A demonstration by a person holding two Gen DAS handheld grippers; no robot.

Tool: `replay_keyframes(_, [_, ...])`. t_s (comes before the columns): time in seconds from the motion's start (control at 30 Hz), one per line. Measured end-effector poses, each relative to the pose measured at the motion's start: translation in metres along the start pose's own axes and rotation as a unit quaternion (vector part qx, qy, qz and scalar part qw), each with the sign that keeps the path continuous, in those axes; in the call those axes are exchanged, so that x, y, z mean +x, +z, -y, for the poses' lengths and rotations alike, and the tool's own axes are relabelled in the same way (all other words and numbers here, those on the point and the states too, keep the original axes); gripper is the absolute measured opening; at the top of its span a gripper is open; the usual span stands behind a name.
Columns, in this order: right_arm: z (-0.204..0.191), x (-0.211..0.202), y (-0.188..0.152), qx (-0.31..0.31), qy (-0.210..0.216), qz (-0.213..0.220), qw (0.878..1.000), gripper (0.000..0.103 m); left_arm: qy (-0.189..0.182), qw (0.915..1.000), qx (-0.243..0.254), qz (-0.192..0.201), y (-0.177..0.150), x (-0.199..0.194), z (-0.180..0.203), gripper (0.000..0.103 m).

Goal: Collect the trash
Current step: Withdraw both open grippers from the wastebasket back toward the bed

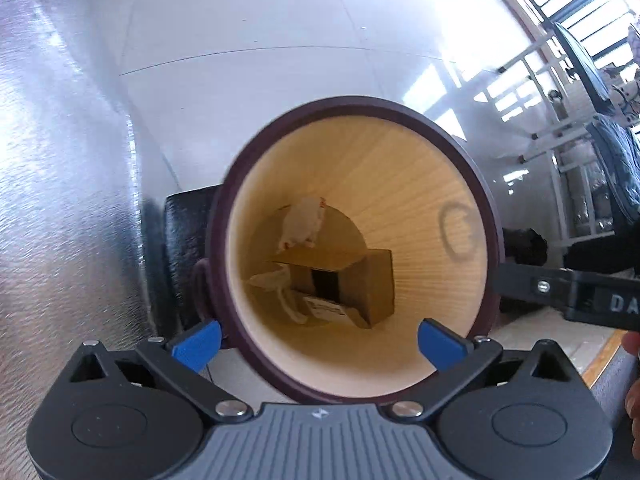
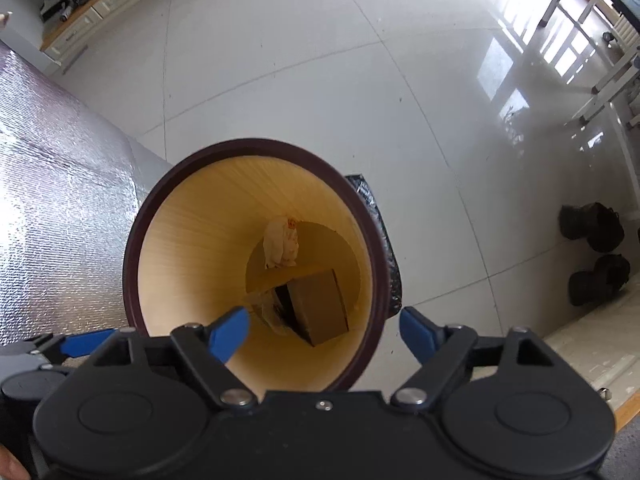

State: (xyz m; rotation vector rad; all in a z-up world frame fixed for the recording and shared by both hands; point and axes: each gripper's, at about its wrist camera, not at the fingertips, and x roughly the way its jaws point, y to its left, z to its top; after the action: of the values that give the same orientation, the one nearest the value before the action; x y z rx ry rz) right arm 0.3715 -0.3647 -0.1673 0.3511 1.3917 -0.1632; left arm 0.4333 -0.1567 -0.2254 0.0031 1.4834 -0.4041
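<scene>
A round waste bin (image 1: 472, 184) with a dark brown rim and pale wooden inside stands on the tiled floor; I look straight down into it in both wrist views. At its bottom lie a brown cardboard box (image 1: 372, 280), a crumpled white paper wad (image 1: 302, 226) and a pale wrapper (image 1: 280, 284). The right wrist view shows the same bin (image 2: 132, 248), box (image 2: 320, 304) and wad (image 2: 282, 244). My left gripper (image 1: 320, 340) hangs open above the bin's mouth with nothing between its blue fingertips. My right gripper (image 2: 324, 332) is open too, and empty.
A silvery quilted foil sheet (image 2: 60, 200) lies left of the bin. A black bag (image 2: 380, 232) sits against the bin's side. Two dark bundles (image 2: 592, 256) rest on the floor at the right, near white table legs (image 2: 600, 92). The other gripper's fingers (image 1: 568, 292) show at the right.
</scene>
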Motion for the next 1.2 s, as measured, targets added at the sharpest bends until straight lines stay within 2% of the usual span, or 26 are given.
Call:
replay_keyframes(0.17, [0.006, -0.015, -0.009, -0.007, -0.002, 0.025, 1.0, 0.1, 0.004, 0.9997, -0.015, 0.02, -0.011, -0.014, -0.005, 0.103])
replay_keyframes(0.23, [0.007, -0.021, -0.015, -0.014, -0.005, 0.036, 0.999, 0.103, 0.009, 0.9993, -0.019, 0.031, -0.015, -0.022, -0.005, 0.103])
replay_keyframes(0.6, [0.012, -0.045, -0.056, -0.03, -0.008, 0.083, 0.996, 0.103, 0.028, 0.9951, -0.022, 0.093, -0.056, -0.059, -0.002, 0.103])
replay_keyframes(0.8, [0.016, -0.061, -0.082, -0.037, -0.003, 0.118, 0.992, 0.103, 0.026, 0.9919, -0.02, 0.122, -0.084, -0.076, 0.003, 0.103])
replay_keyframes(1.2, [0.022, -0.112, -0.134, -0.05, 0.0, 0.205, 0.977, 0.103, 0.031, 0.9771, 0.008, 0.21, -0.136, -0.138, 0.019, 0.103])
